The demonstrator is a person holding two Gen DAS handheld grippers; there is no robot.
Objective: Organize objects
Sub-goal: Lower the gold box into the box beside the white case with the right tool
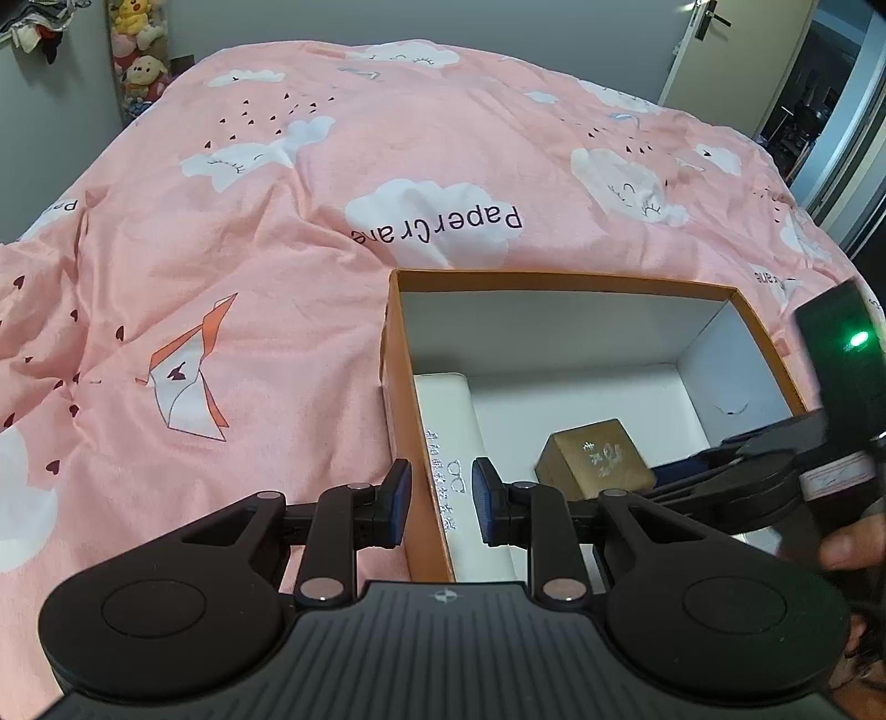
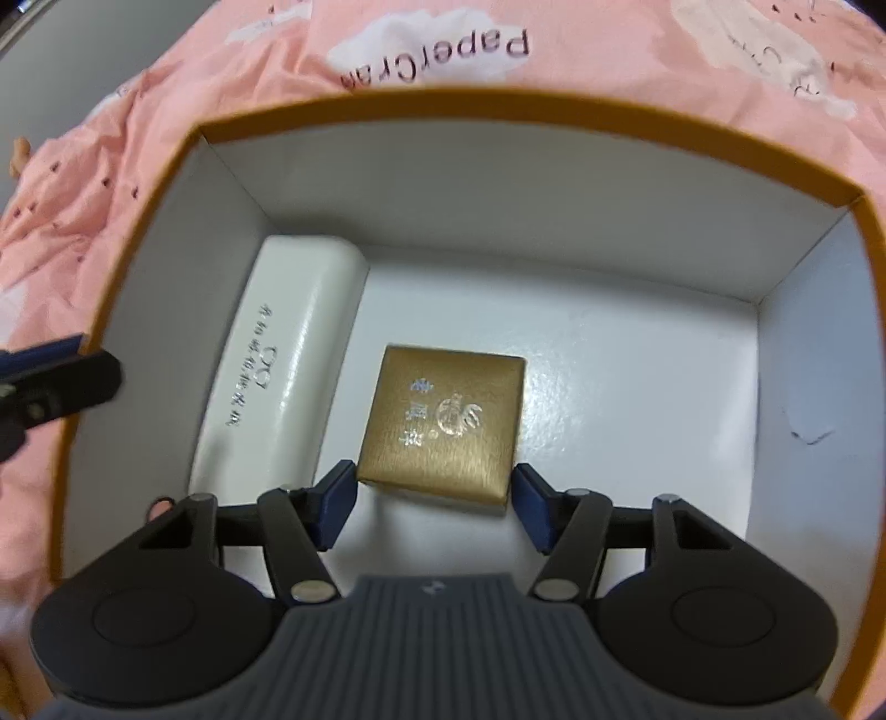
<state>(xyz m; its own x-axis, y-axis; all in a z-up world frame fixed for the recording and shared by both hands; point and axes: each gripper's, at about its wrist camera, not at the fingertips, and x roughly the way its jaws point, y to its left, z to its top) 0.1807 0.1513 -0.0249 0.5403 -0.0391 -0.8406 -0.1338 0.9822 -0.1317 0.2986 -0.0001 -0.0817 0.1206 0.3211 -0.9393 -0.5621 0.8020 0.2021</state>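
Observation:
An orange cardboard box (image 1: 394, 354) with a white inside sits on the bed; its rim also shows in the right wrist view (image 2: 554, 111). Inside lie a white glasses case (image 2: 282, 354) along the left wall and a small gold box (image 2: 443, 421) with silver print. Both show in the left wrist view, the case (image 1: 448, 437) and the gold box (image 1: 592, 462). My right gripper (image 2: 431, 507) is open inside the box, its fingers at either side of the gold box's near edge. My left gripper (image 1: 441, 501) is open and straddles the box's left wall.
A pink quilt (image 1: 277, 221) with cloud and crane prints covers the bed. Plush toys (image 1: 138, 61) hang at the far left wall. A door (image 1: 736, 50) stands open at the far right. The right gripper's body (image 1: 775, 482) reaches into the box from the right.

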